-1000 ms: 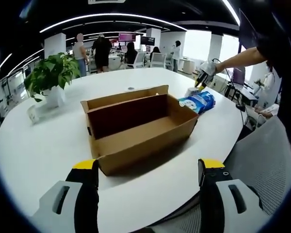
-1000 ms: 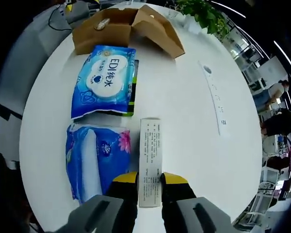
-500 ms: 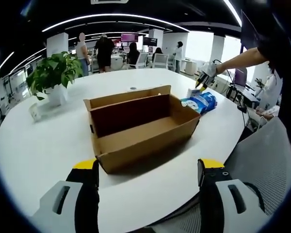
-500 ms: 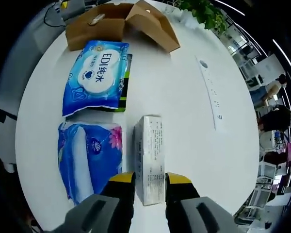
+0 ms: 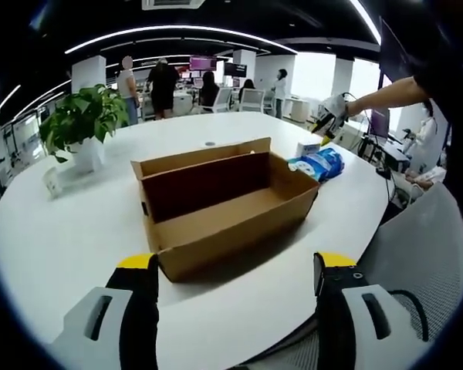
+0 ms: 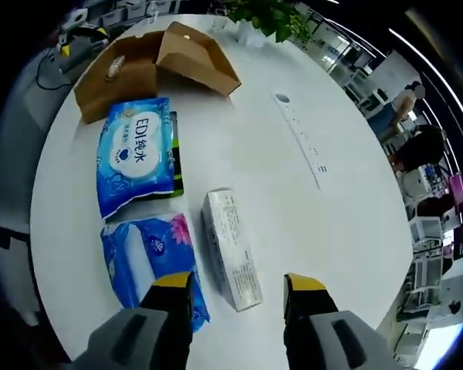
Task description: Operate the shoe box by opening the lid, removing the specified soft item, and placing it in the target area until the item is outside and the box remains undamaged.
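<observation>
Your right gripper (image 6: 238,284) hangs wide open and empty above the carton (image 6: 231,248), which lies on the table (image 6: 347,193) beside two blue packs (image 6: 135,154), outside the open box (image 5: 220,202). Your left gripper (image 5: 235,266), also open and empty, faces the box; lift straight away, touching nothing.

Brown cardboard shoe box (image 5: 224,208): open, empty, frame centre. Blue soft pack (image 5: 316,162): lies outside, touching its right end.
</observation>
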Available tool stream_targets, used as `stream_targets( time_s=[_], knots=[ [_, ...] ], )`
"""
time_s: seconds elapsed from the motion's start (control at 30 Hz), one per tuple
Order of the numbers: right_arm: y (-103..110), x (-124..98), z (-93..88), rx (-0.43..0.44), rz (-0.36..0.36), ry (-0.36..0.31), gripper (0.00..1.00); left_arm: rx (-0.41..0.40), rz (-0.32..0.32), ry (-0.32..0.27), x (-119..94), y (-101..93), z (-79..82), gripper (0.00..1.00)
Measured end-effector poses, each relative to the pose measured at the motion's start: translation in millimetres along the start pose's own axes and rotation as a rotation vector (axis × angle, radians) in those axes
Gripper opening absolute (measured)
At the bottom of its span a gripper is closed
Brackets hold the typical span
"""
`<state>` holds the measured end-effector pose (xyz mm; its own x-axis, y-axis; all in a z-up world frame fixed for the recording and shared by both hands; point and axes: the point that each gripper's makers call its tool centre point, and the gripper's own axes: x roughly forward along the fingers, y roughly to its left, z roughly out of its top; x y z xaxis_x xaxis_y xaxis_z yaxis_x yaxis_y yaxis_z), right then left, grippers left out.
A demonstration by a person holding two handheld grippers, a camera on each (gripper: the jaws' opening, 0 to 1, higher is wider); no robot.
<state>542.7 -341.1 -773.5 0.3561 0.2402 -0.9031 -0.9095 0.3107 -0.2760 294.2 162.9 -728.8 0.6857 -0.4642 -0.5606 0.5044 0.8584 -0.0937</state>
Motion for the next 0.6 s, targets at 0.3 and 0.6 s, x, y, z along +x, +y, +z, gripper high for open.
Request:
stream_targets(
  time_s=[0.3, 0.6],
  knots=[
    [14, -20, 17.3, 0.153, -0.026, -0.093, 0.59, 0.054, -0.007, 0.015, 1, 11.8, 5.0, 0.85],
    [39, -41, 31.8, 0.261, -0.050, -0.178, 0.69, 0.086, -0.014, 0.019, 5, 22.9, 20.5, 0.84]
  ],
)
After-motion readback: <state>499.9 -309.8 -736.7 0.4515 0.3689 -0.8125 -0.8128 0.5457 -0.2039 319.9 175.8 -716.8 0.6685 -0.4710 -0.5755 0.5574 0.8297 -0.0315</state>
